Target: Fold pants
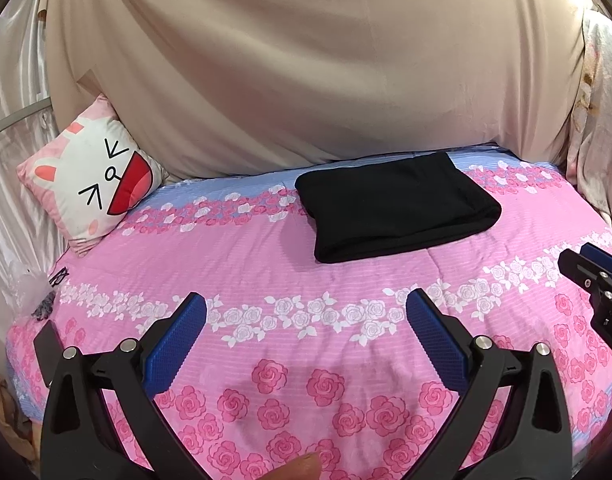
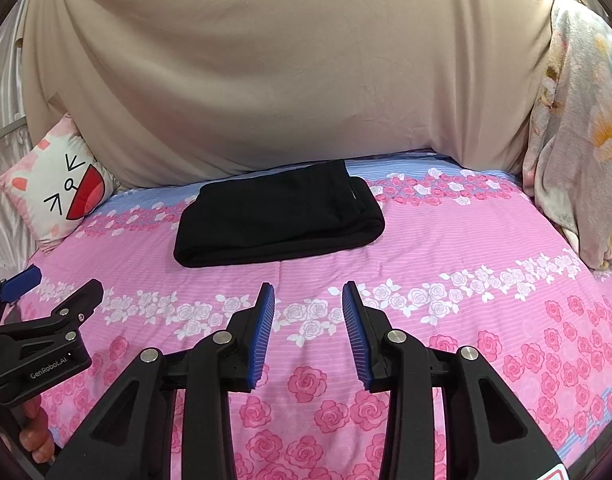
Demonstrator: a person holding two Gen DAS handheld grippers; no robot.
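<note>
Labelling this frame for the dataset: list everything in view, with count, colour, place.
folded pants: 1, black, far middle of the bed
bedsheet: 1, pink and blue with roses, covers the bed
cartoon cushion: 1, white and pink, far left corner
backdrop cloth: 1, beige, hangs behind the bed
floral blanket: 1, pale with orange flowers, right edge
dark flat object: 1, left bed edge, cannot identify
left gripper: 1, black with blue pads, open, empty
right gripper: 1, same, open, empty
</note>
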